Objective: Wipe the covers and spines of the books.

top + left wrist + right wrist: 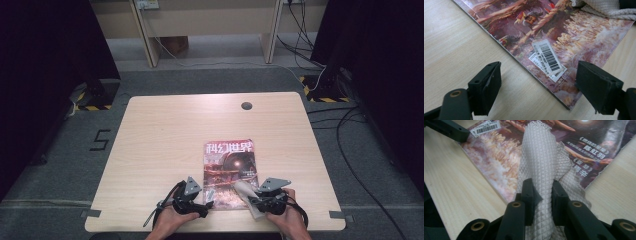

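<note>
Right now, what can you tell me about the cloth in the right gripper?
The cloth is pale grey-white with a quilted diamond weave, soft and bunched into a standing fold. The right gripper is shut on it, jaws pinching the fold low down. Its free end drapes forward over the near right corner of the magazine, touching the cover there.

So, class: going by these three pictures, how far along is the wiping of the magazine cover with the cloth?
Done: the right gripper is shut on the white cloth, which already lies over the magazine near its lower right corner. In hand: the left gripper stands open at the magazine's lower left corner, by the barcode sticker, probably to steady it. Left: apparently most of the cover; whether any has been wiped cannot be told.
</note>
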`<state>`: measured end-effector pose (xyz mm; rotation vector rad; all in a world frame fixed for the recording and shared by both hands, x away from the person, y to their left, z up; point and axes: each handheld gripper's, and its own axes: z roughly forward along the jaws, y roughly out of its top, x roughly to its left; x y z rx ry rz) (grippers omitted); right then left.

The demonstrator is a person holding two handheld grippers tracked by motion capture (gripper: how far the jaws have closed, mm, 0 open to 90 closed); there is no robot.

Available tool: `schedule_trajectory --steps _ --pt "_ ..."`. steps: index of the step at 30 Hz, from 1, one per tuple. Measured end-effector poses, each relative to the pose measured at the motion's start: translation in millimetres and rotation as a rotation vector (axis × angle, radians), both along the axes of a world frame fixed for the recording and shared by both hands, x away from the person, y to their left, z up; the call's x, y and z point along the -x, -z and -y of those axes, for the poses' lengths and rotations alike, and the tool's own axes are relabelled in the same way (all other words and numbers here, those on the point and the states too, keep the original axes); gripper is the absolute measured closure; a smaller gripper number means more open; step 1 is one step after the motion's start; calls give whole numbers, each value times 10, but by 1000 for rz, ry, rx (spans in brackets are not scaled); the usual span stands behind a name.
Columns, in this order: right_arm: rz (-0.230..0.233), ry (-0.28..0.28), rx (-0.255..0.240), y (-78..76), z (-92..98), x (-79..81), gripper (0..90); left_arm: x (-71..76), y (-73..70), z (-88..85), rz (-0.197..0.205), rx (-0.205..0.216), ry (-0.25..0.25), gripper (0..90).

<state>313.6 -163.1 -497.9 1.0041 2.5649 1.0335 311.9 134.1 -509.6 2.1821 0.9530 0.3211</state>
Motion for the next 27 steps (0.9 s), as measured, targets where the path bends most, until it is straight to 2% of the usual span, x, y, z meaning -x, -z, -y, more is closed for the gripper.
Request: schedule_trajectory --steps 5,11,17,20,27 --pt "12 42 16 -9 81 -77 769 5 2 1 4 -2 0 203" --pt "24 51 41 -20 51 -176 770 -7 2 -4 -5 1 3 205" --pt "32 57 58 -28 10 -371 769 -23 0 -7 -13 0 13 205" --pt "35 64 68 -32 -11 -467 770 -30 8 -14 -23 14 9 205" --pt "38 102 72 -34 -27 -741 769 -43 6 -18 -28 13 16 205"
